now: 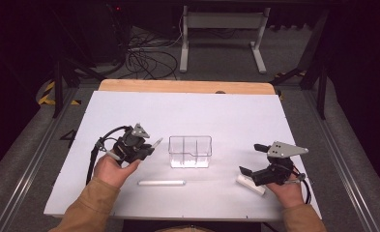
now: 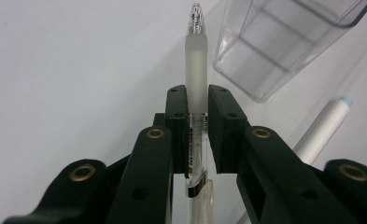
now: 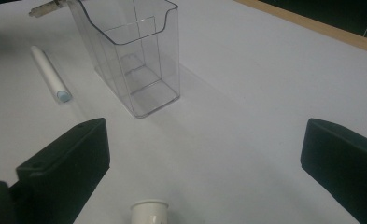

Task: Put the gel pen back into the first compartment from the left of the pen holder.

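My left gripper [image 1: 150, 147] is shut on a clear pen with a frosted grip [image 2: 197, 65], lifted just left of the clear plastic organiser [image 1: 190, 151]. The pen's tip [image 1: 157, 141] points toward the organiser [image 2: 284, 46]. In the left gripper view the two jaws pinch the pen's barrel at my left gripper [image 2: 197, 100]. My right gripper [image 1: 252, 159] is open to the right of the organiser [image 3: 134, 60], its jaws spread wide with nothing between the pads. A white tube [image 1: 250, 184] lies beneath it, its round end [image 3: 148, 212] showing low between the jaws of my right gripper [image 3: 204, 140].
A white marker [image 1: 161, 182] lies flat in front of the organiser, near the table's front edge; it also appears as the marker [image 2: 323, 128] and the marker [image 3: 50, 74]. The white tabletop [image 1: 187, 111] has a wooden strip at the far edge. A desk frame and cables stand beyond.
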Demonstrator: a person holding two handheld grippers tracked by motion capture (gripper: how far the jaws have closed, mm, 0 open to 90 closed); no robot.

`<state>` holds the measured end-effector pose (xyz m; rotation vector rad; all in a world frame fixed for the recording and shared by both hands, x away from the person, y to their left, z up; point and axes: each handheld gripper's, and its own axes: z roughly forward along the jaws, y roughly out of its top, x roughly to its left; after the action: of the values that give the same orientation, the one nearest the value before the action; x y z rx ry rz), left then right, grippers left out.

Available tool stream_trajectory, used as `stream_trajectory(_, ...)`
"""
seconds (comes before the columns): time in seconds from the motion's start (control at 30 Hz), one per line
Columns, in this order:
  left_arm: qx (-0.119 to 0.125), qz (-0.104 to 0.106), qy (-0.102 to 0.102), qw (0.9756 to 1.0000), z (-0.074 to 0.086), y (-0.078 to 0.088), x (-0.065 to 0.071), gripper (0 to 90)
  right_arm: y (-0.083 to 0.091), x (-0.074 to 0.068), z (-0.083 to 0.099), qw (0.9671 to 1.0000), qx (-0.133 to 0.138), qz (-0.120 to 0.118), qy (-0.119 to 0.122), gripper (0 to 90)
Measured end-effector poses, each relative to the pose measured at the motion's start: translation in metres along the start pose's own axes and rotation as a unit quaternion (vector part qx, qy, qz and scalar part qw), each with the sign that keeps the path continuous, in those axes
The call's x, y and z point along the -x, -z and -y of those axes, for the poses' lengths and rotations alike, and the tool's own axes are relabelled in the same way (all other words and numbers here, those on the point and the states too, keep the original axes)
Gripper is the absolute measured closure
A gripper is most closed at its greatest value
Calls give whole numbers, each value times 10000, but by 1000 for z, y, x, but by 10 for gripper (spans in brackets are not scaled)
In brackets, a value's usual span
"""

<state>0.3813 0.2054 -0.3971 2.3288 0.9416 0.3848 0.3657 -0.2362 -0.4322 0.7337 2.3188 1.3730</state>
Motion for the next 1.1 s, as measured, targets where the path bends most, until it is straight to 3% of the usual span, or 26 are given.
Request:
stream_trajectory(0.2, 518, 109, 139, 9985, 0, 12, -5, 794, 0, 0, 0, 10000, -11, -3, -1, 17)
stream_trajectory(0.43, 1096, 235, 228, 9934, 2, 24, -10, 794, 0, 0, 0, 10000, -8, -13, -7, 17)
stream_trajectory(0.6, 1538, 325, 217, 9873, 4, 30, -11, 794, 0, 0, 0, 10000, -2, -17, -7, 17)
stream_trajectory(0.93, 2154, 411, 186, 9755, 6, 39, -10, 793, 0, 0, 0, 10000, 23, -21, -12, 17)
stream_trajectory(1.03, 2358, 415, 127, 9708, 6, 41, -9, 793, 0, 0, 0, 10000, 24, -23, -11, 17)
stream_trajectory(1.1, 2530, 456, 72, 9664, 7, 42, -9, 793, 0, 0, 0, 10000, 26, -24, -16, 17)
